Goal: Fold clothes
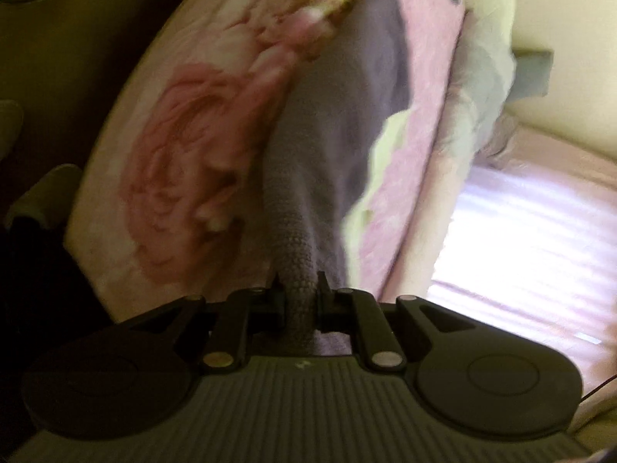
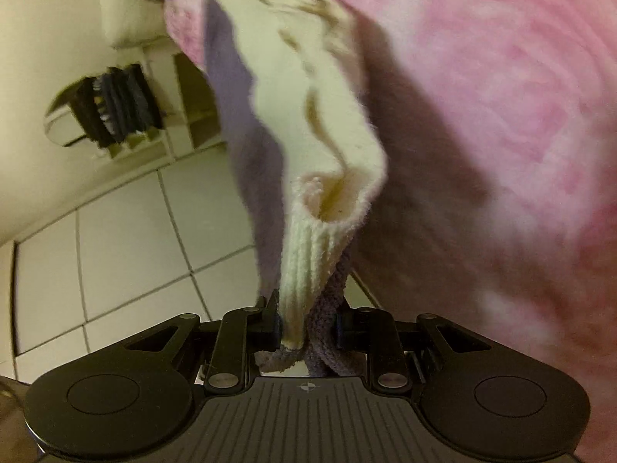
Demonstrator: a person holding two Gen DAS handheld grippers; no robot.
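- Left gripper [image 1: 300, 297]: jaws drawn close together and clamped on a bunched purple-grey knit edge of the garment [image 1: 339, 123]. The cloth passes between the two pads and a short tuft shows behind them.
- Garment, left wrist view: a long purple-grey panel runs away from the left gripper and lies over the pink floral blanket [image 1: 185, 162]. A cream-yellow patch of the same garment shows along the panel's right edge.
- Blanket, left wrist view: a large rose print sits left of the garment, and plain pink pile sits right of it.
- Right of the blanket: a pale cover, then a brightly lit striped surface; detail there is washed out.
- Right gripper [image 2: 308, 328]: jaws partly closed and clamped on a thick bundle, namely a cream ribbed cuff [image 2: 308, 270] pressed side by side with a purple knit fold.
- Garment, right wrist view: it rises from the right gripper as a cream sleeve-like tube with an open mouth, with purple cloth along its left side.
- Blanket, right wrist view: it fills the area right of the garment, touching or close behind it; I cannot tell which.
- Left of the garment in this view: white tiled floor [image 2: 115, 231] and a pale shelf unit [image 2: 115, 108] holding dark items, blurred.
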